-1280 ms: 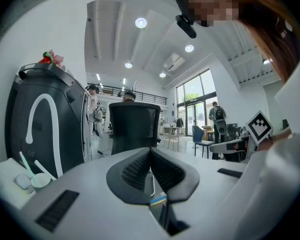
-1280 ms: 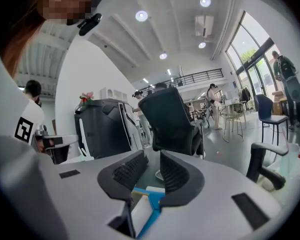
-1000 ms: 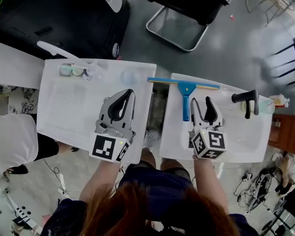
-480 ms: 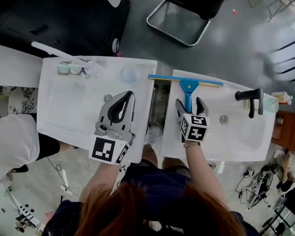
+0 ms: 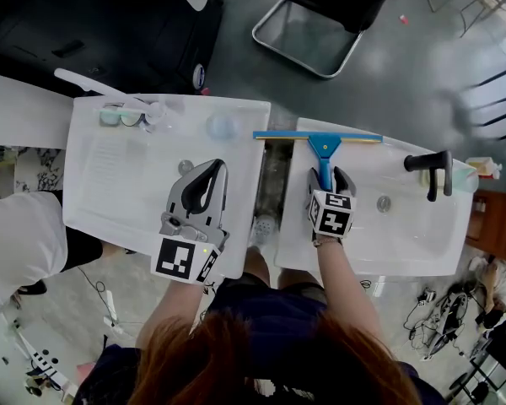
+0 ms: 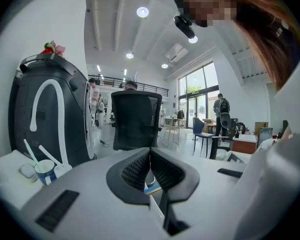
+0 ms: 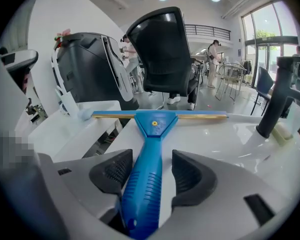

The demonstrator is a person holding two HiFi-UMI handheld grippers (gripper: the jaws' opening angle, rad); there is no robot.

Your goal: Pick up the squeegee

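Note:
The blue squeegee (image 5: 321, 148) lies flat on the white sink top (image 5: 405, 243), its blade (image 5: 318, 136) across the far edge and its handle pointing toward me. My right gripper (image 5: 328, 175) is down over the handle. In the right gripper view the handle (image 7: 147, 184) runs between the pads of the right gripper (image 7: 152, 171). Its jaws are closing; the left pad is against the handle and a gap shows at the right pad (image 7: 190, 176). My left gripper (image 5: 218, 169) hovers over the left counter with its jaws together and empty, as the left gripper (image 6: 150, 154) view shows.
A black faucet (image 5: 430, 169) and a drain (image 5: 384, 202) sit to the right of the squeegee. A cup with toothbrushes (image 5: 122, 118) stands at the far left of the left counter (image 5: 110, 184). A gap separates the two white tops. A black chair (image 5: 320, 7) stands beyond.
My right gripper dropped and slid forward, so the squeegee handle now lies between its jaws. The left gripper stayed put.

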